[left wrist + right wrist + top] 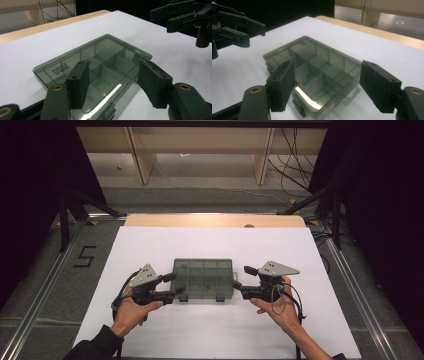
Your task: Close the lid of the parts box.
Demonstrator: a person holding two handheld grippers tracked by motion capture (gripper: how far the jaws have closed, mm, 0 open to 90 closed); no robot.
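Compartment box [203,278] is sitting lid-down, shut, mid white mat [220,245] — closing looks done. Left gripper [170,286] and right gripper [241,281] are flanking its near corners, jaws spread wide, gripping nothing. Remaining — pulling both hands clear, I'm guessing.

1 compartment box [203,278], 2 grippers – left [171,286], right [242,281]

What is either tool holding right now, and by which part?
Nothing is held. The left tool and right tool both stand open at the two ends of the smoky plastic compartment box, pads clear of it.
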